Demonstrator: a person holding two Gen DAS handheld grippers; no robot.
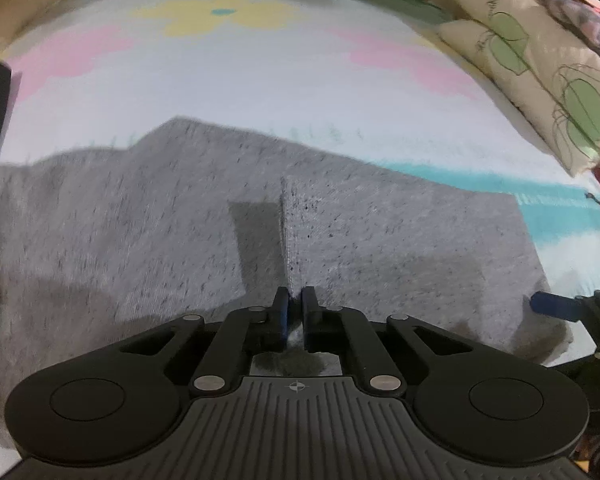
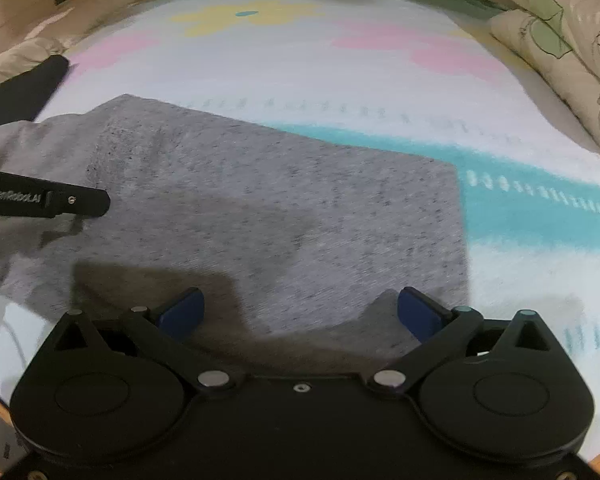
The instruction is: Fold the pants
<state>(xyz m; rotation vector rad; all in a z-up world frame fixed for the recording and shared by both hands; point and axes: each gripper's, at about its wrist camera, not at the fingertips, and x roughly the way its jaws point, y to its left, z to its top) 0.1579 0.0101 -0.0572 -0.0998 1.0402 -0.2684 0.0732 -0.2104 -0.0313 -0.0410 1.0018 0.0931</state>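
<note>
I am pinching a raised ridge of the grey pants (image 1: 340, 240) with my left fingers (image 1: 295, 300), which are pressed together on the cloth at its near edge. My right fingers (image 2: 300, 310) are standing spread wide, hovering over the near right corner of the pants and gripping nothing. The pants are lying flat on the bed, across a sheet (image 2: 300, 48) printed with pink and yellow flowers and a teal band. Pillows (image 1: 520, 60) are sitting far right. My worry: the left pinch is catching only a thin fold, so lifting one-handed may let it slip or drag the fabric crooked.
</note>
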